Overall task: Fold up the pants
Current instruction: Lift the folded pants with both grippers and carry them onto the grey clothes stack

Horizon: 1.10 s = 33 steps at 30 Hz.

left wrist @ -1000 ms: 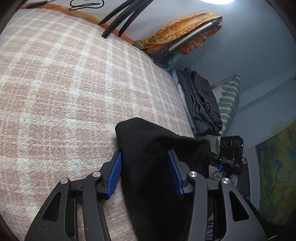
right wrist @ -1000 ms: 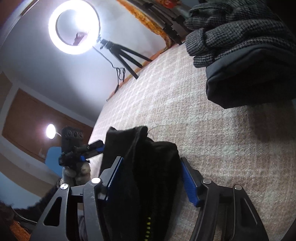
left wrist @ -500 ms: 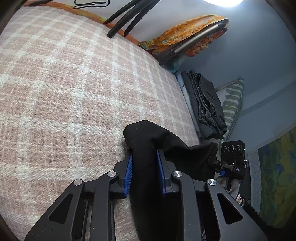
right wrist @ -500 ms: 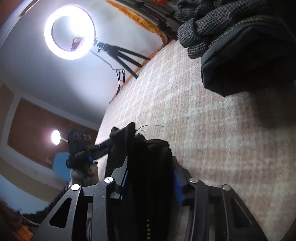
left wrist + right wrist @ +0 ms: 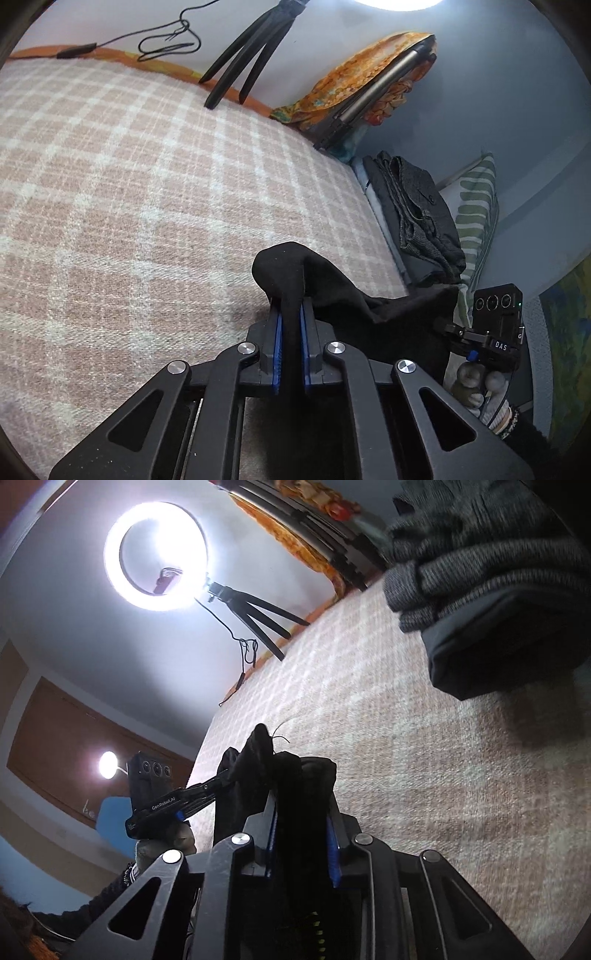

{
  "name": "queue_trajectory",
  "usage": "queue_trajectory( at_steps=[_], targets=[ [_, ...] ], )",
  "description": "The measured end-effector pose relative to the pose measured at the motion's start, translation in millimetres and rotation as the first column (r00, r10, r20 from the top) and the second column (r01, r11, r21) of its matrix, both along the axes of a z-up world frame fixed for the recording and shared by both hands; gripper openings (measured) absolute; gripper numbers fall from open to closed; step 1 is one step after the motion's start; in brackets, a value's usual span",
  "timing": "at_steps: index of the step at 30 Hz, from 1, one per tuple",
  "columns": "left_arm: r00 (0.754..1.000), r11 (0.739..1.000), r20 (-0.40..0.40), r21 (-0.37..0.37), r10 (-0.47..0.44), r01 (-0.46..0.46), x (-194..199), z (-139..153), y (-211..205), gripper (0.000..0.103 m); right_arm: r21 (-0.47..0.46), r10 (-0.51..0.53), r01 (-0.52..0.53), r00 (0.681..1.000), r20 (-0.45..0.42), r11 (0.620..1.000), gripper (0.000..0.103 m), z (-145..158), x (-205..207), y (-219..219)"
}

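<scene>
The pants [image 5: 332, 291] are plain black, the blanket [image 5: 129, 177] a pink-and-cream plaid, the pillow [image 5: 476, 206] at three o'clock green-and-white striped, the finger pads [image 5: 277, 350] blue.

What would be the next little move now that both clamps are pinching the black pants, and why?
Probably lift both together and carry the cloth out over the checked blanket. The left gripper and right gripper are each shut on a bunched edge of the black pants, which hang crumpled near the bed's edge, not yet spread flat.

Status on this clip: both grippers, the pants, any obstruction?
Left gripper shut on black pants. Right gripper shut on same pants. Plaid blanket ahead; folded clothes stack off to the side, not in the way.
</scene>
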<state>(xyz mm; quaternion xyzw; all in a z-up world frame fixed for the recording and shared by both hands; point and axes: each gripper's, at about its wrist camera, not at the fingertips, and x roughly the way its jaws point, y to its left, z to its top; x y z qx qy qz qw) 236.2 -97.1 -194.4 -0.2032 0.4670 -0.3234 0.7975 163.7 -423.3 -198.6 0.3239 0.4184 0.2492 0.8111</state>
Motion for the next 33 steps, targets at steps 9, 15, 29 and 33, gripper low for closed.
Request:
queue_trajectory(
  at_steps=[9, 15, 29, 33],
  targets=[
    [1.000, 1.000, 0.007, -0.028, 0.011, -0.011, -4, 7, 6, 0.006, -0.009, -0.033, 0.033, 0.999, -0.019, 0.999, 0.020, -5, 0, 0],
    [0.996, 0.998, 0.084, -0.059, 0.013, -0.008, -19, 38, 8, 0.006, -0.026, -0.043, 0.045, 0.997, 0.063, 0.999, 0.019, 24, -13, 5],
    [0.953, 0.994, 0.293, -0.051, -0.075, 0.093, -41, 123, -38, 0.005, -0.049, -0.131, 0.149, 0.954, 0.268, 0.988, 0.019, 102, -52, -14],
    [0.940, 0.992, 0.328, -0.044, -0.099, 0.120, -38, 139, -61, 0.005, -0.057, -0.163, 0.189, 0.936, 0.311, 0.980, 0.019, 120, -61, -32]
  ],
)
